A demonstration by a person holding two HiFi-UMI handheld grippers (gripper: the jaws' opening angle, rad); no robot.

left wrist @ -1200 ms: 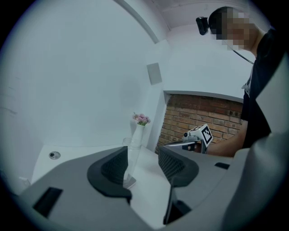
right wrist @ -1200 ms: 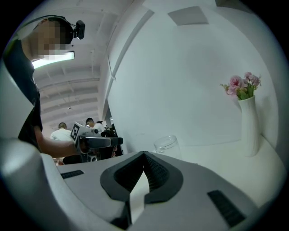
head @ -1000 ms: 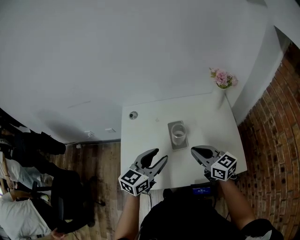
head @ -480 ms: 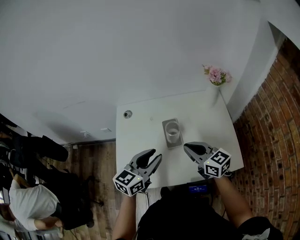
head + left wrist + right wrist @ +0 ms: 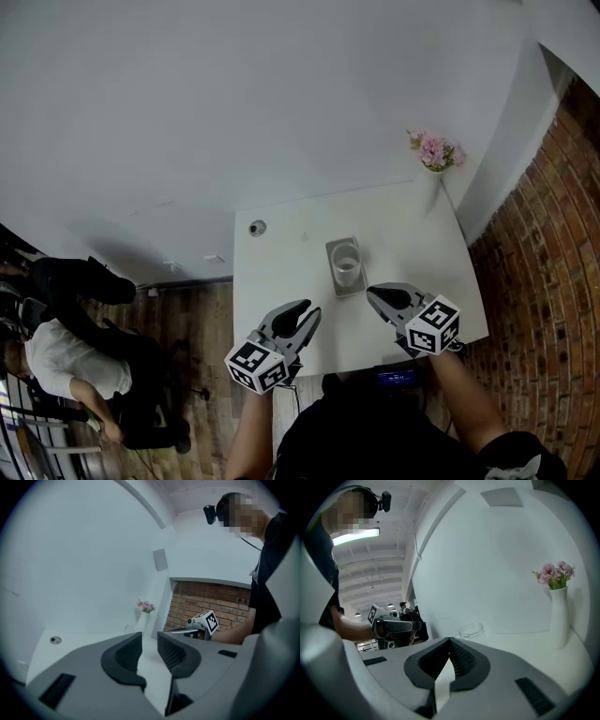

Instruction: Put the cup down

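Now, cup point(image 5: 346, 264): upright on a grey tray point(image 5: 349, 289) near the middle of the table; neither gripper touches it
Left gripper point(image 5: 305, 317): its jaws have just been closing and stand at a narrow gap; nothing is between them; it is held over the near edge of the table, apart from the cup
Right gripper point(image 5: 380, 296): jaws fully together and empty; just beside the tray's near right corner
Progress: the cup looks set down and let go; judging by this, little is left beyond drawing the hands back
Table point(image 5: 281, 272): white, plain top; a small round fitting point(image 5: 257, 228) at the far left corner; a white vase of pink flowers point(image 5: 433, 159) at the far right corner
Room: white wall behind the table; brick wall point(image 5: 544, 262) on the right; wooden floor point(image 5: 192, 309) on the left; a seated person point(image 5: 70, 361) farther left
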